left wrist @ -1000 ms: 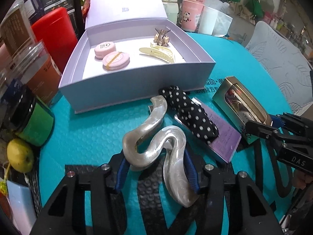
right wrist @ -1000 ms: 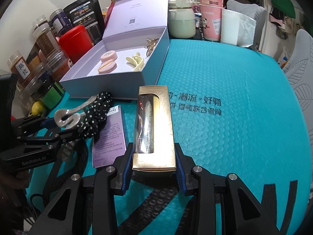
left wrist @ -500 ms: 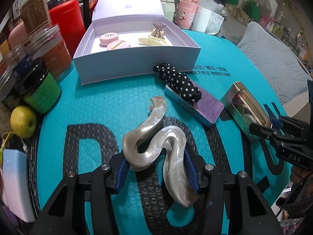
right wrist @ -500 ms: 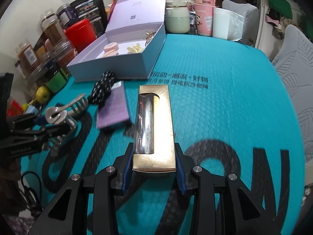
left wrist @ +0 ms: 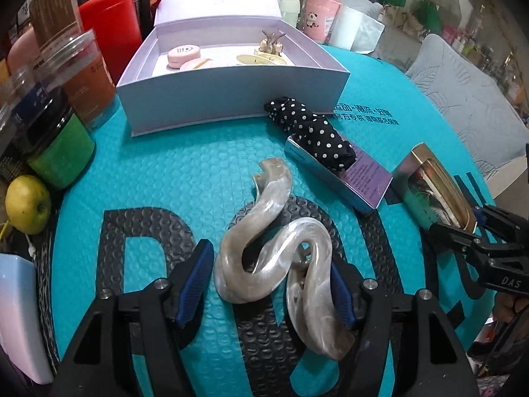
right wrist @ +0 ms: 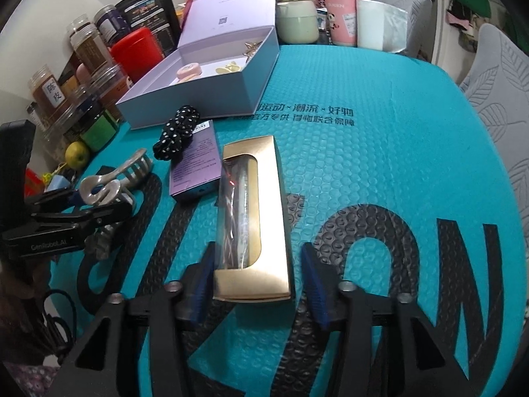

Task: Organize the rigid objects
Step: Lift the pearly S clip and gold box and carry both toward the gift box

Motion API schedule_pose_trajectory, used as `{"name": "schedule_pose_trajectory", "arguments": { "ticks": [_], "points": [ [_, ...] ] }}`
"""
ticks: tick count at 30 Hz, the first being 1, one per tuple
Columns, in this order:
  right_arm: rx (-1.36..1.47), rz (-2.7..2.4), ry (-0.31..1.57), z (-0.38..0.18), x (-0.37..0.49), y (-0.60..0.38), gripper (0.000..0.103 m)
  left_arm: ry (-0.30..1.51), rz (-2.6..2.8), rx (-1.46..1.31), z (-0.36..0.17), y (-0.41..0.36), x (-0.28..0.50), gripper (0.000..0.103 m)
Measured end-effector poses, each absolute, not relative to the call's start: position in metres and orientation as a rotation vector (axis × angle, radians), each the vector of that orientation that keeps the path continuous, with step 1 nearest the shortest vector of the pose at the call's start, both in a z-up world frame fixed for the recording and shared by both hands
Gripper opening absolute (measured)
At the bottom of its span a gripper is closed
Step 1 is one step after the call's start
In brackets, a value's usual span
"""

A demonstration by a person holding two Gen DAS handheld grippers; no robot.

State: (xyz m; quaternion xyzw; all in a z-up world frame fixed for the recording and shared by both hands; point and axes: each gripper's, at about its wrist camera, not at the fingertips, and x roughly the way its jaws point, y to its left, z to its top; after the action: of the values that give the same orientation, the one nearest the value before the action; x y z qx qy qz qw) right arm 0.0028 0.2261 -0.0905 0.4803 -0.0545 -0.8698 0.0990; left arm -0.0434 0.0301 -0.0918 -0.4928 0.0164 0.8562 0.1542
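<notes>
A pearly S-shaped hair claw (left wrist: 274,254) lies on the teal mat between the fingers of my left gripper (left wrist: 271,281), whose jaws stand apart with a gap on the left side. A gold window box (right wrist: 253,218) lies flat on the mat between the fingers of my right gripper (right wrist: 256,281), which is open with gaps on both sides. The open lilac box (left wrist: 231,76) at the back holds pink round cases and small hair clips. A polka-dot scrunchie (left wrist: 310,132) rests on a purple flat box (left wrist: 340,175).
Jars (left wrist: 56,125), a red canister (left wrist: 109,23) and a yellow-green apple (left wrist: 26,203) stand along the left. Cups and a pale kettle (right wrist: 297,13) stand at the back. A grey chair (right wrist: 496,76) is to the right. The mat's edge curves away on the right.
Both grippers pulled back from the lilac box and came down to the mat. Both opened, and the hair claw and the gold box now lie on the mat.
</notes>
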Motion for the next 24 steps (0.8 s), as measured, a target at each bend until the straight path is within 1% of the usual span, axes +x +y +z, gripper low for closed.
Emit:
{"name": "schedule_pose_trajectory", "arguments": {
  "ticks": [3,5,6,9,10,11,12,14,24],
  "points": [
    [1.423,-2.571,-0.162,-0.093,-0.001,0.225,0.058,0.125,2.479,-1.41,-0.094,0.038,-0.042,0.065],
    [1.422,-2.573,-0.163,-0.094,-0.003,0.224,0.06,0.179,2.495,-1.414,-0.095,0.043,-0.041,0.065],
    [1.421,-2.573,-0.161,-0.094,-0.005,0.223,0.06,0.185,2.503,-1.413,-0.095,0.044,-0.041,0.065],
    [1.414,-2.583,-0.154,-0.095,-0.006,0.222,0.06,0.129,2.517,-1.42,-0.094,0.04,-0.042,0.065],
    [1.411,-2.586,-0.152,-0.095,-0.006,0.221,0.059,0.122,2.518,-1.42,-0.094,0.039,-0.042,0.065],
    [1.408,-2.59,-0.15,-0.095,-0.007,0.221,0.047,0.126,2.521,-1.417,-0.094,0.039,-0.042,0.062],
    [1.408,-2.597,-0.139,-0.095,-0.007,0.221,0.041,0.137,2.529,-1.412,-0.094,0.039,-0.041,0.061],
    [1.407,-2.599,-0.128,-0.095,-0.007,0.221,0.039,0.138,2.526,-1.411,-0.094,0.039,-0.039,0.061],
    [1.395,-2.559,-0.132,-0.089,0.003,0.213,0.039,0.088,2.513,-1.416,-0.091,0.036,-0.03,0.06]
  ]
}}
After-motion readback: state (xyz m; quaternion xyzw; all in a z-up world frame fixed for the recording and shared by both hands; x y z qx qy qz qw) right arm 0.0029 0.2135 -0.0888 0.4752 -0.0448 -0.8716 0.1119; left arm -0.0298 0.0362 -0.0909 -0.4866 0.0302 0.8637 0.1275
